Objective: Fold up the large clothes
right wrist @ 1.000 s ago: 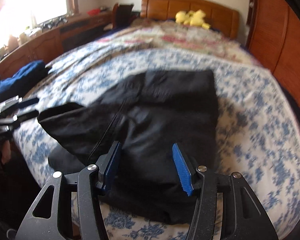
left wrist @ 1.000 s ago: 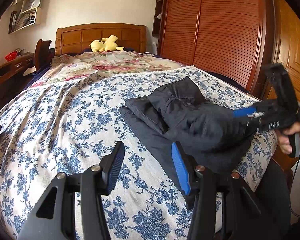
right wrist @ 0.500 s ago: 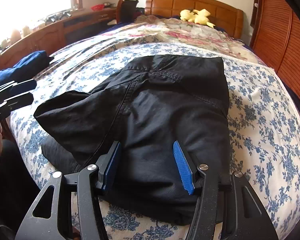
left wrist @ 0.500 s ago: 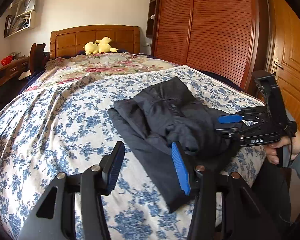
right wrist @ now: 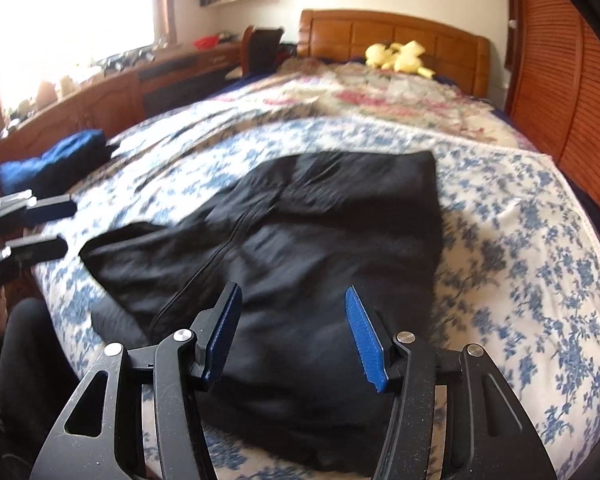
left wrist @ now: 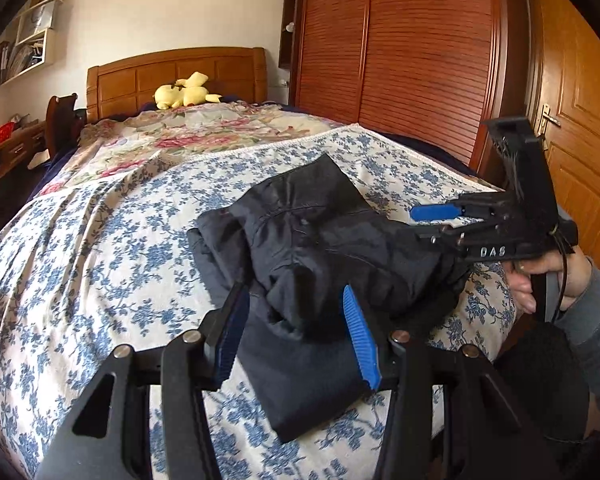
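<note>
Here, in the left wrist view, the left gripper [left wrist: 296, 332] hovers over the near edge of the bed [left wrist: 100, 248] with its blue pads parted about halfway and nothing pinched between them; the dark garment [left wrist: 320, 248] lies rumpled just beyond the tips, one flap trailing toward the near bed edge. At the right of this view the right gripper [left wrist: 436, 216] reaches in over the garment's right side, held by a hand [left wrist: 548, 276], and it too looks part-open and empty. A yellow plush toy [left wrist: 184, 94] sits far back by the headboard, well apart from the work. In the right wrist view, somewhat blurred, the right gripper [right wrist: 294, 334] hangs over the near part of the dark garment [right wrist: 300, 240], pads apart and gripping nothing, while the left gripper [right wrist: 44, 228] shows at the left edge just beside the garment's left flap. A blue cloth [right wrist: 52, 160] lies further left, away from it. The garment seems partly folded but bunched, so the next step probably calls for catching the loose left flap and the near hem cleanly, pinching a single layer at each, lifting evenly, and laying the fold flat so no crease is trapped underneath.
</note>
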`<state>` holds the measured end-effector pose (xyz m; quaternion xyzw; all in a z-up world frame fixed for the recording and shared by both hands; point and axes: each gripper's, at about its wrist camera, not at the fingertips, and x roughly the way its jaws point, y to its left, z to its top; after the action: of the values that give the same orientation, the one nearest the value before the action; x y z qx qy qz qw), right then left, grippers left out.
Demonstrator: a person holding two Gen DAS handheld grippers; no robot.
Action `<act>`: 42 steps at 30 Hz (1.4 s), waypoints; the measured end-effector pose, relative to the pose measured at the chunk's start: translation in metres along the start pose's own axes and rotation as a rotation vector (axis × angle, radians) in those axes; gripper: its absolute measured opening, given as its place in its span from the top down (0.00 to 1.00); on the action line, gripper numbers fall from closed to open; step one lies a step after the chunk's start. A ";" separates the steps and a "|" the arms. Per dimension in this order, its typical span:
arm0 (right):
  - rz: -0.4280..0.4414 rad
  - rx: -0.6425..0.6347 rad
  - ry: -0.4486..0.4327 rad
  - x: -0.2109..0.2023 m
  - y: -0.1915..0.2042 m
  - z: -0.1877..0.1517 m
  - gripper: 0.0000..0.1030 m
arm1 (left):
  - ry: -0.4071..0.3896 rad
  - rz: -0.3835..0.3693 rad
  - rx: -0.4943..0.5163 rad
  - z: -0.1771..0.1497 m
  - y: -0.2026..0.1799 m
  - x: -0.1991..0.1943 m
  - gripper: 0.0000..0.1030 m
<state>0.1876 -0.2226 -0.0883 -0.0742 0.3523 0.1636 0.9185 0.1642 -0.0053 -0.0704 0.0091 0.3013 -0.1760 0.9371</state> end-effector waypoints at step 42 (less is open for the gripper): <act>0.080 -0.052 0.075 0.013 -0.003 -0.043 0.52 | 0.121 0.102 -0.135 -0.068 0.029 0.023 0.96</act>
<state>0.1710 -0.2326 -0.1289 -0.0899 0.3846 0.2064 0.8952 0.1529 0.0225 -0.1420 -0.0281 0.3676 -0.1067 0.9234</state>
